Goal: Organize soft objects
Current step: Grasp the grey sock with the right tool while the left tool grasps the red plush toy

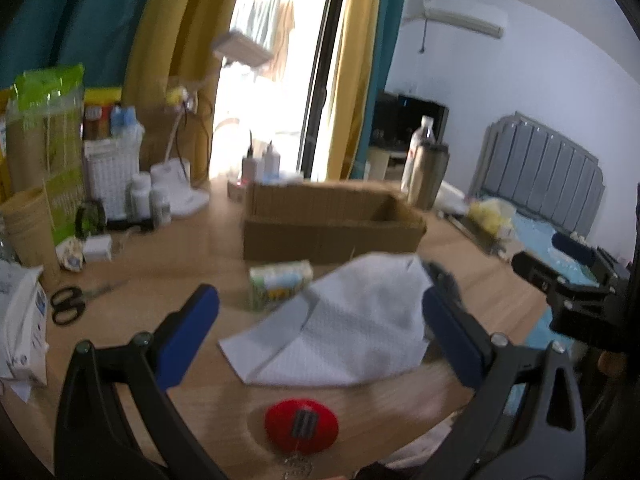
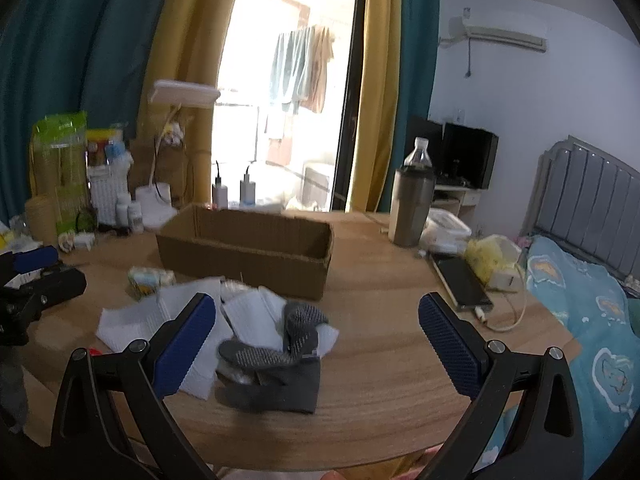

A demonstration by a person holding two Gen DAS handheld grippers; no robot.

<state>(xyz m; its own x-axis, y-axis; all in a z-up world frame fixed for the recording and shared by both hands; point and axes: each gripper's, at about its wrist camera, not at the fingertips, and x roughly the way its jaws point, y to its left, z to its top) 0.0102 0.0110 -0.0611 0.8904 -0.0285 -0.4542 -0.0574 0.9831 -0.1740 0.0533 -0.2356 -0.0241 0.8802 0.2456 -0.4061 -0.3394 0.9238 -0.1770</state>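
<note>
I judge the sorting barely begun: the cardboard box (image 2: 248, 248) at the far side looks empty. Near me, the white cloths (image 1: 340, 328) and grey socks (image 2: 276, 364) lie loose on the table (image 2: 380, 360). My left gripper (image 1: 320, 320) and right gripper (image 2: 316, 332) are spread wide, holding nothing.

Black tongs (image 2: 318, 326) with blue textured pads (image 2: 450, 344), silver screws.

A wooden desk (image 2: 380, 292) carries an open cardboard box (image 2: 248, 252), white cloths (image 2: 136, 320) with grey socks (image 2: 276, 364) partly on them, a tissue pack (image 2: 150, 279), a tumbler (image 2: 410, 208), a phone (image 2: 462, 278), scissors (image 1: 68, 304) and a red disc (image 1: 302, 424).
</note>
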